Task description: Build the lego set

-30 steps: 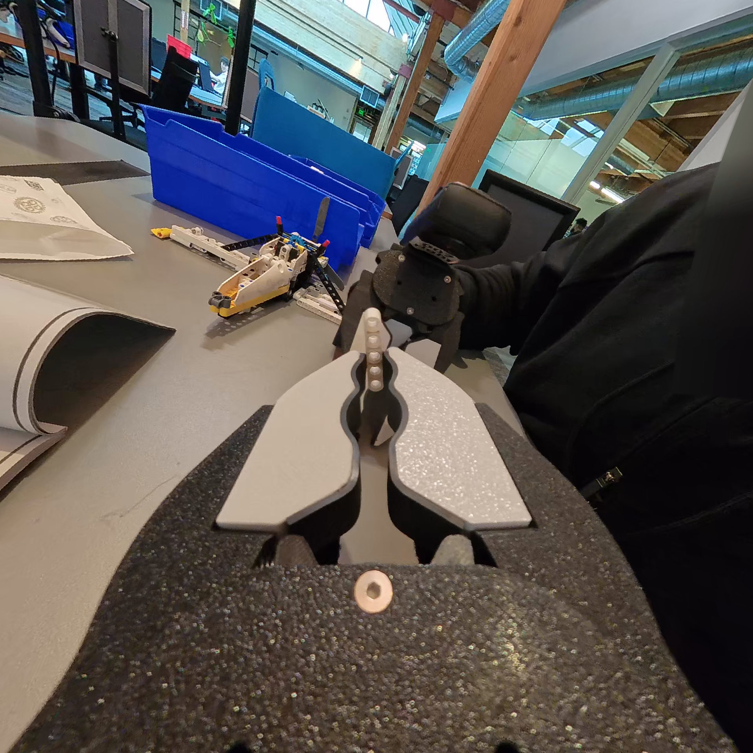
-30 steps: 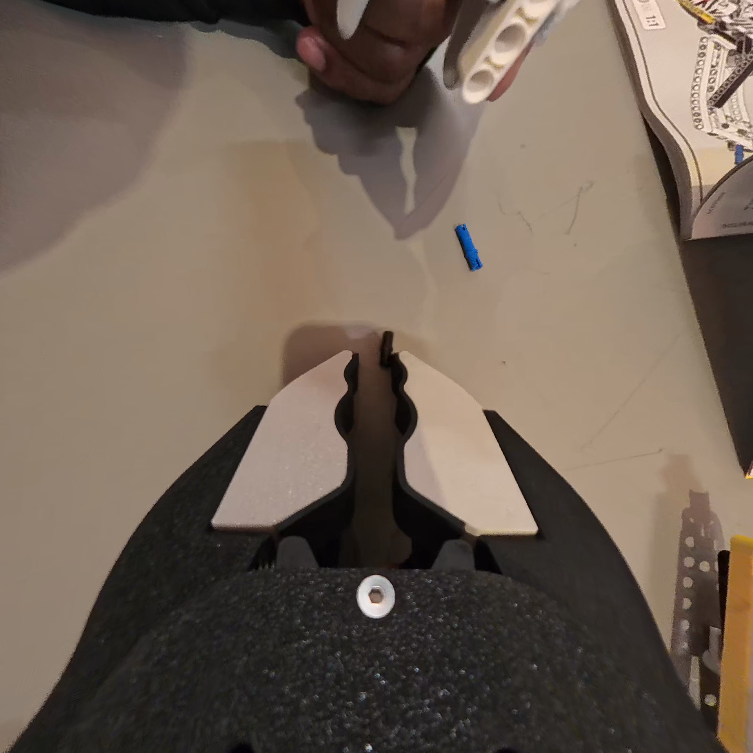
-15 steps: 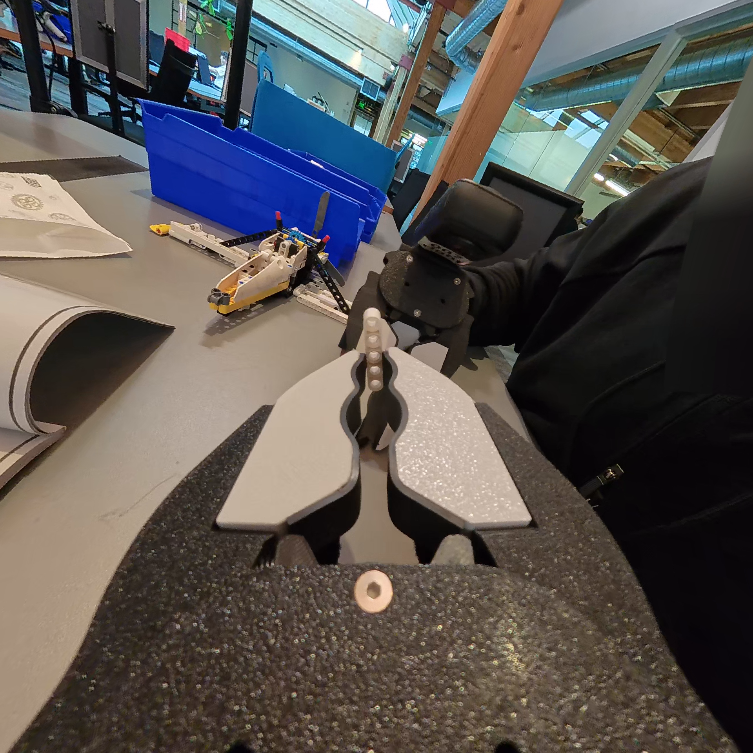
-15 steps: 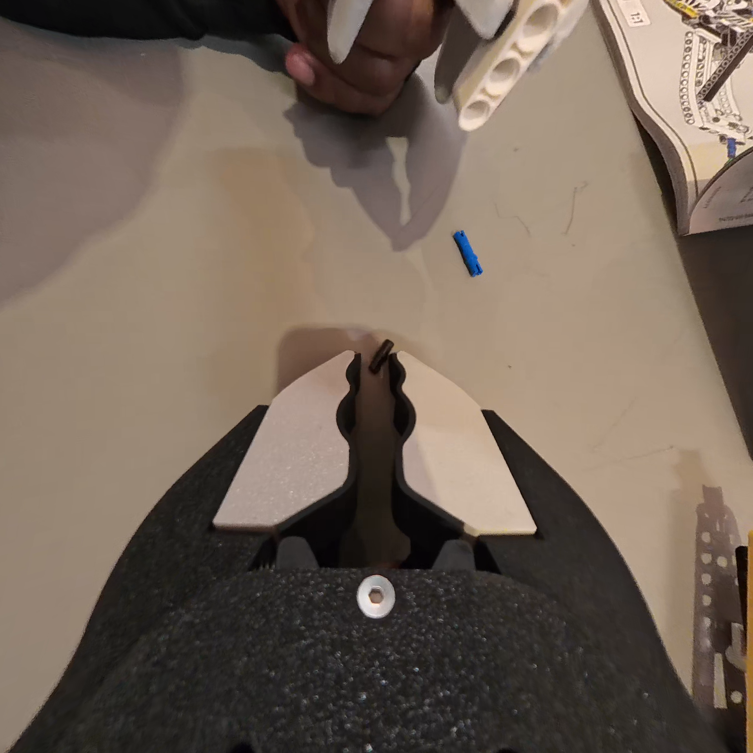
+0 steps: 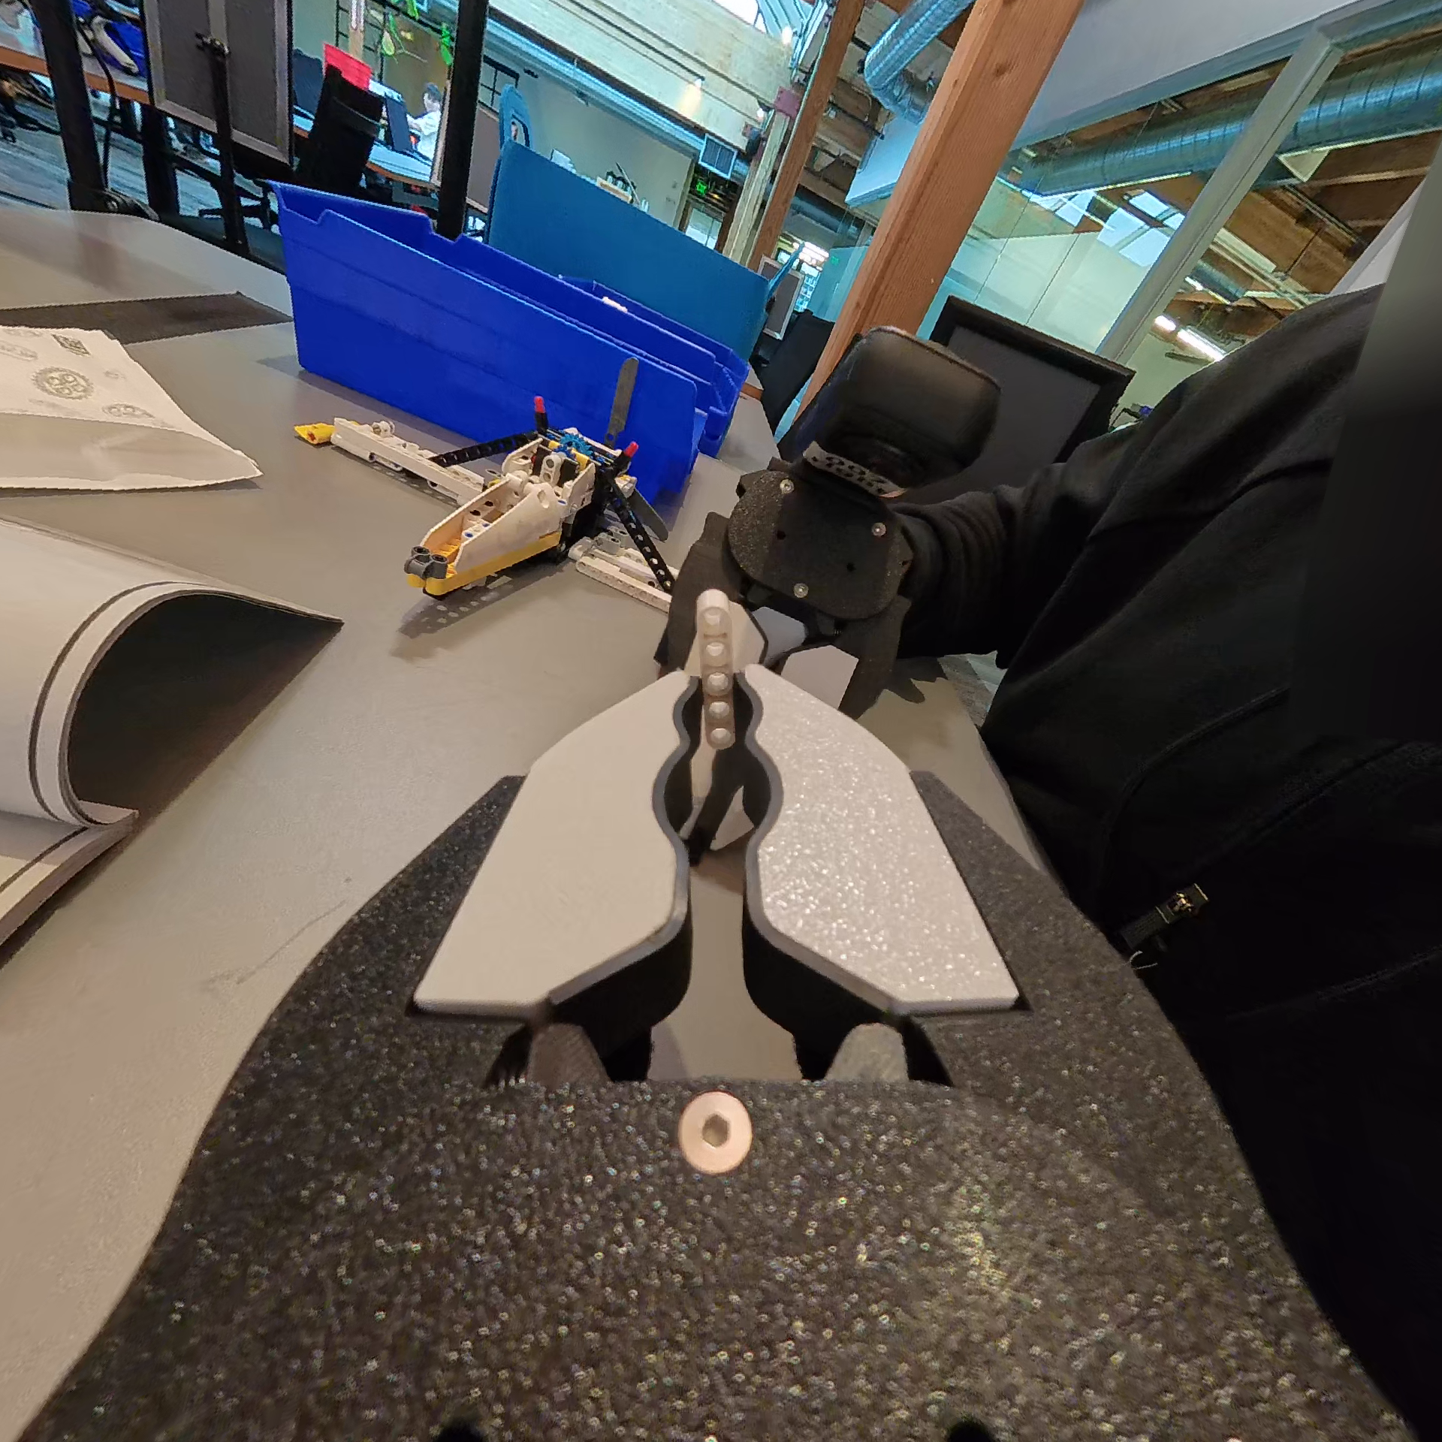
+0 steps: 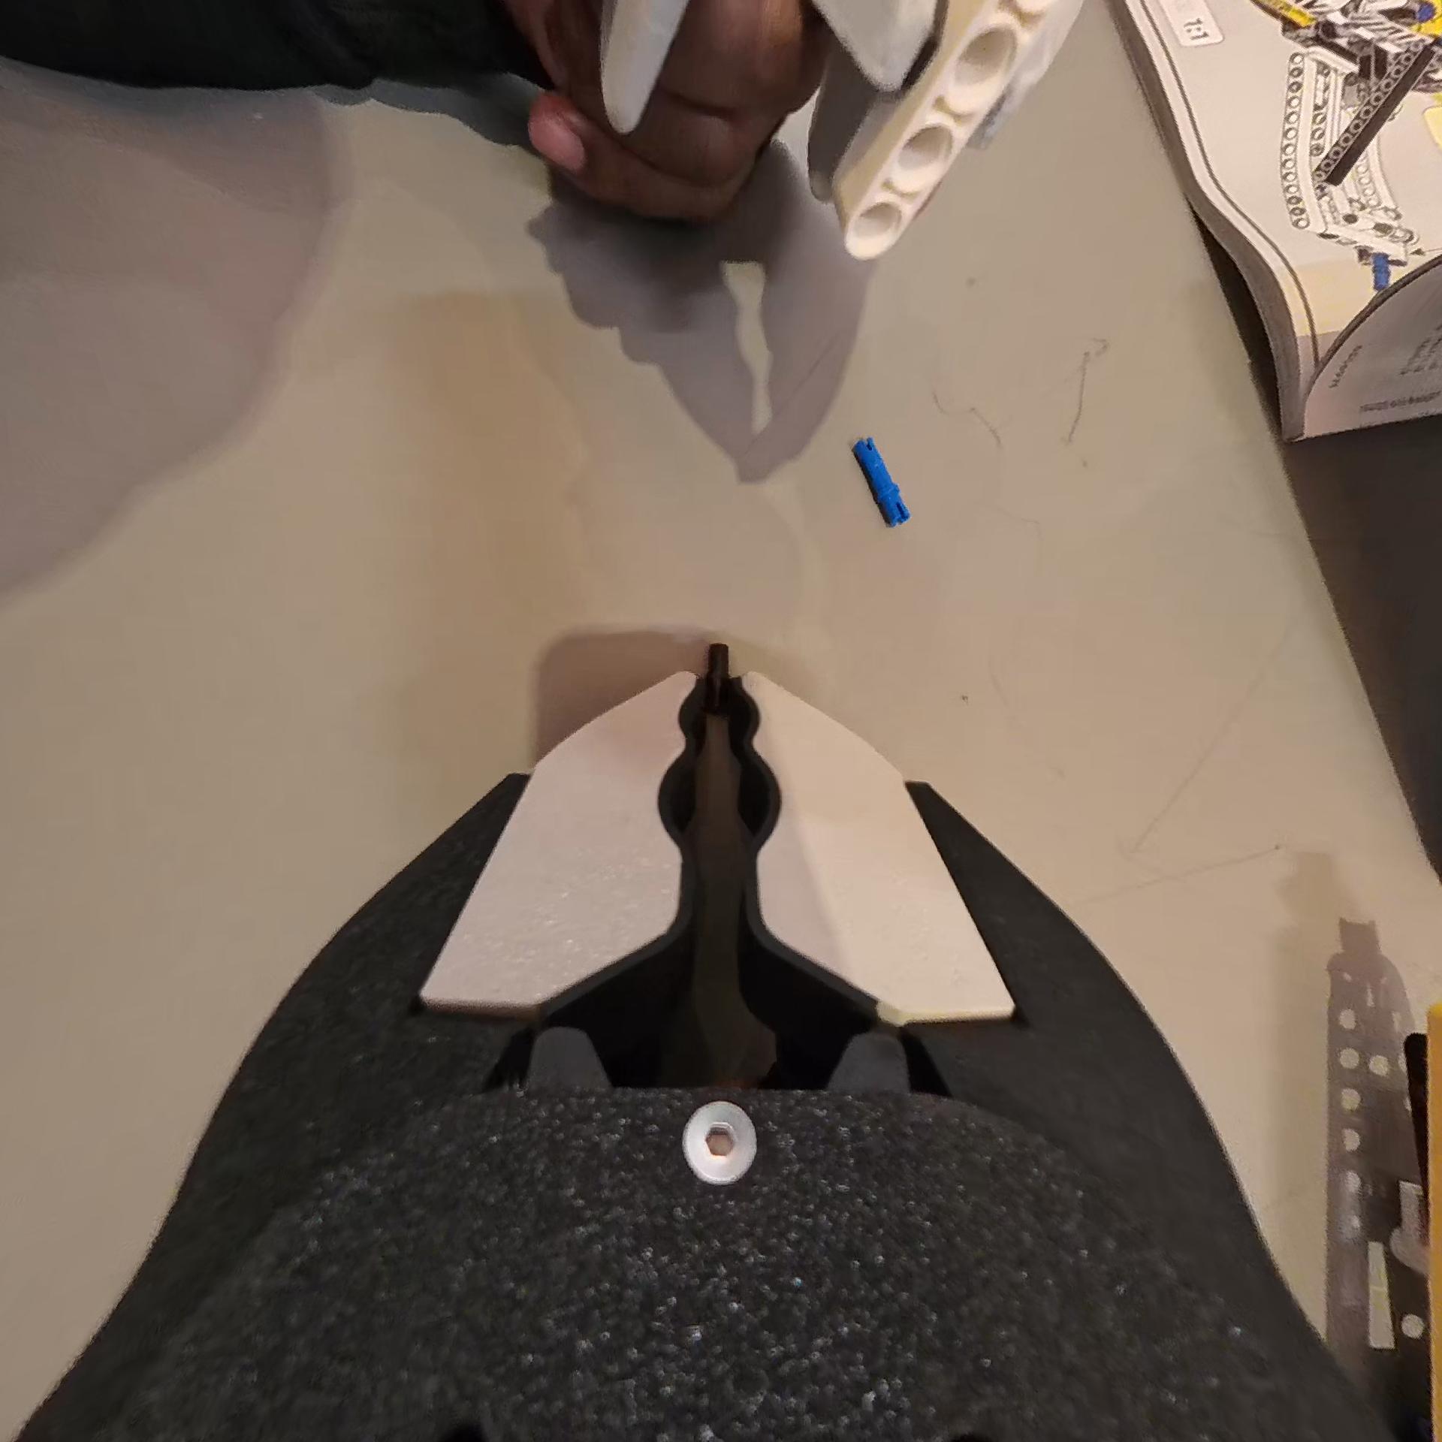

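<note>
white beam point(image 5: 716, 671) in left tongs point(image 5: 718, 687) | right view only: black pin point(image 6: 716, 677), right tongs point(image 6: 718, 687)

Bare table point(image 6: 390, 546) ahead; only blue pin point(image 6: 882, 482) obstructs.

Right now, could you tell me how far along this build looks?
Done: a white and yellow model stands on the table, partly assembled. In hand: the left gripper clamps a white holed beam; the right gripper has closed on a small black pin at the tabletop. Left: the pin is not yet in the beam, and a blue pin lies loose.
</note>
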The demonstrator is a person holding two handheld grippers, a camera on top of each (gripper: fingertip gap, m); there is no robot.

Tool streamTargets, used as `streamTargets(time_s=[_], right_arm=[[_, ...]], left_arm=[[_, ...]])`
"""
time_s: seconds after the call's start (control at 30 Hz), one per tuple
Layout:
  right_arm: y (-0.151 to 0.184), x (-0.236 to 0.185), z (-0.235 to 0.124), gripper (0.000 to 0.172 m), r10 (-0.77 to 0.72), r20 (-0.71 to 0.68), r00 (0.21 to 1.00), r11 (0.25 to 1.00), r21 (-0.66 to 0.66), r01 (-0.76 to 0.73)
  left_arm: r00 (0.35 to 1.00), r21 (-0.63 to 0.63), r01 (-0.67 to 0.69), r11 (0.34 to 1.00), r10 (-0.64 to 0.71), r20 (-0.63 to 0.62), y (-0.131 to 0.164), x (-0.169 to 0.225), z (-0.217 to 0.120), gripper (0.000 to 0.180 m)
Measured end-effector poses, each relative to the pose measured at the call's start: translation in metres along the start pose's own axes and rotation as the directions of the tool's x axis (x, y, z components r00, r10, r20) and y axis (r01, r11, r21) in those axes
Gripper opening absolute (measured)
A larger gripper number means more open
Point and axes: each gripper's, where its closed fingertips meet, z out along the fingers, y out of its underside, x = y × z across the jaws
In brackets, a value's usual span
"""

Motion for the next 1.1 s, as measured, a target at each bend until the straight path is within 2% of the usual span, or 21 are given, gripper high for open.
streamTargets(time_s=[0.17,0.23,0.3,0.43,0.57,0.73,1.1], right_arm=[[0.0,0.001,-0.001,0.005,-0.003,0.0,1.0,1.0,0.003,0.003],[-0.008,0.004,-0.005,0.004,-0.013,-0.022,1.0,0.998,0.062,0.014],[-0.017,0.01,-0.011,0.004,-0.016,-0.048,0.999,0.99,0.139,0.022],[-0.035,0.023,-0.021,0.004,-0.039,-0.13,0.991,0.959,0.275,0.073],[-0.046,0.033,-0.025,0.004,-0.05,-0.196,0.979,0.934,0.338,0.115],[-0.058,0.033,-0.023,0.004,-0.098,-0.239,0.966,0.908,0.375,0.185],[-0.056,0.031,-0.023,0.004,-0.119,-0.271,0.955,0.91,0.355,0.214]], left_arm=[[1.0,-0.073,0.002,0.997,0.0,0.019,0.009,-0.002,0.001,0.007],[0.999,-0.123,0.036,0.992,-0.031,0.038,0.016,-0.005,0.001,0.007],[0.992,-0.156,0.116,0.981,-0.107,0.061,0.022,-0.008,0.002,0.007],[0.922,-0.089,0.388,0.917,-0.388,0.019,0.018,-0.008,0.005,0.007],[0.877,-0.071,0.48,0.874,-0.479,0.035,0.019,-0.014,0.003,0.007],[0.853,-0.056,0.523,0.851,-0.521,0.037,0.019,-0.019,-0.001,0.007],[0.889,-0.149,0.458,0.876,-0.447,0.103,0.033,-0.016,0.008,0.007]])
